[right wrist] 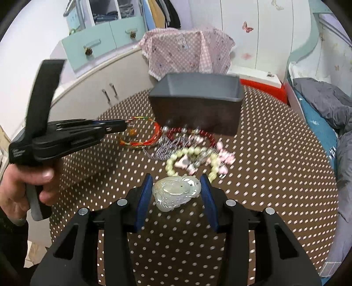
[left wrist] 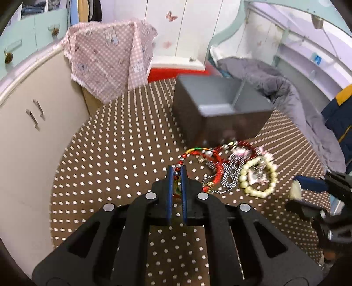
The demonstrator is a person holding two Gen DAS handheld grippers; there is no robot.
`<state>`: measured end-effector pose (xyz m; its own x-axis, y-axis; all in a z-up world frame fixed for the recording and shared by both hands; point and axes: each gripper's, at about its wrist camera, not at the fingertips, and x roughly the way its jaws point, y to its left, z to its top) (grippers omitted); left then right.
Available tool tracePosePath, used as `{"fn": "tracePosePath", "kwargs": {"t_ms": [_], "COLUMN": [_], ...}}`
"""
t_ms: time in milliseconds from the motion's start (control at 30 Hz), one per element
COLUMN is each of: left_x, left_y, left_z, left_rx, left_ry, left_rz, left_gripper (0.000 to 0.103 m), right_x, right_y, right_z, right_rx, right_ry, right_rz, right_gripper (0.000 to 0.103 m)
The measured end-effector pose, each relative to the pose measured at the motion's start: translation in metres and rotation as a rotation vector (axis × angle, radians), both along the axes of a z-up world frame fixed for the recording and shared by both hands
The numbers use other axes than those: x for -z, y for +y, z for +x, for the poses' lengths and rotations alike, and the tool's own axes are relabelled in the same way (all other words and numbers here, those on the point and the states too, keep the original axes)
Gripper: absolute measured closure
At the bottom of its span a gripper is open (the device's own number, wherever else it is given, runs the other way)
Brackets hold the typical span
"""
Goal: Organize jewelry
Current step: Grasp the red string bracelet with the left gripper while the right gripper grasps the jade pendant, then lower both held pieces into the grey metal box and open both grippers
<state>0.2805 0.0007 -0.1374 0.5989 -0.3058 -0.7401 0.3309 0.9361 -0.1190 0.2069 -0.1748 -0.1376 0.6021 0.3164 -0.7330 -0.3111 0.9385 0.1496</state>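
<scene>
Jewelry: both grippers tilt down over the dotted worktop [left wrist: 110, 154].
Left gripper [left wrist: 176, 173] fingers pinch the red cord bracelet [left wrist: 216, 162]; right gripper [right wrist: 177, 193] fingers hold the jade pendant [right wrist: 176, 190].

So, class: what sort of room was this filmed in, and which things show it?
Most likely a bedroom: a bed with a rumpled grey quilt, hanging clothes in an open wardrobe, and white cupboard doors with butterfly stickers behind the brown dotted table.

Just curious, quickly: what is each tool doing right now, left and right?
Left tool: closed on the red cord bracelet.
Right tool: closed on the pale jade pendant.
</scene>
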Motion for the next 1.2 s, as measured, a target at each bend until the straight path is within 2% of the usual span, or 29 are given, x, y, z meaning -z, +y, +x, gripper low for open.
{"fn": "tracePosePath", "kwargs": {"t_ms": [333, 567, 700, 900, 933, 967, 1000, 1033, 1067, 1133, 1200], "left_x": [-0.064, -0.104, -0.101, -0.08, -0.074, -0.071, -0.069, -0.07, -0.074, -0.077, -0.078], "left_y": [0.012, -0.009, -0.029, -0.045, -0.045, -0.044, -0.042, -0.036, -0.029, -0.02, -0.012], "left_z": [-0.021, -0.001, 0.029, 0.059, 0.065, 0.069, 0.071, 0.068, 0.061, 0.055, 0.051], "left_rx": [0.01, 0.014, 0.028, 0.022, 0.009, 0.001, -0.016, -0.048, -0.08, -0.095, -0.123], "left_ry": [-0.138, -0.23, -0.2, -0.106, -0.089, -0.075, -0.067, -0.097, -0.149, -0.17, -0.174], "left_rz": [-0.077, -0.116, -0.122, -0.105, -0.09, -0.08, -0.075, -0.087, -0.104, -0.113, -0.108], "left_gripper": [0.096, 0.096, 0.096, 0.095, 0.09, 0.062, 0.039, 0.011, 0.007, 0.006, 0.006], "right_x": [-0.05, -0.099, -0.099, -0.073, -0.065, -0.063, -0.061, -0.06, -0.062, -0.065, -0.066], "right_y": [-0.033, -0.041, -0.042, -0.047, -0.049, -0.052, -0.058, -0.063, -0.067, -0.072, -0.078], "right_z": [0.014, 0.051, 0.085, 0.129, 0.137, 0.141, 0.144, 0.145, 0.144, 0.141, 0.137], "right_rx": [0.013, -0.008, -0.019, 0.002, 0.016, 0.03, 0.054, 0.081, 0.097, 0.126, 0.165], "right_ry": [-0.125, -0.223, -0.183, -0.06, -0.029, -0.019, -0.013, -0.015, -0.02, -0.032, -0.04], "right_rz": [0.044, 0.038, 0.077, 0.148, 0.164, 0.18, 0.2, 0.213, 0.223, 0.238, 0.231], "right_gripper": [0.062, 0.062, 0.062, 0.061, 0.06, 0.056, 0.039, 0.025, 0.02, 0.008, 0.008]}}
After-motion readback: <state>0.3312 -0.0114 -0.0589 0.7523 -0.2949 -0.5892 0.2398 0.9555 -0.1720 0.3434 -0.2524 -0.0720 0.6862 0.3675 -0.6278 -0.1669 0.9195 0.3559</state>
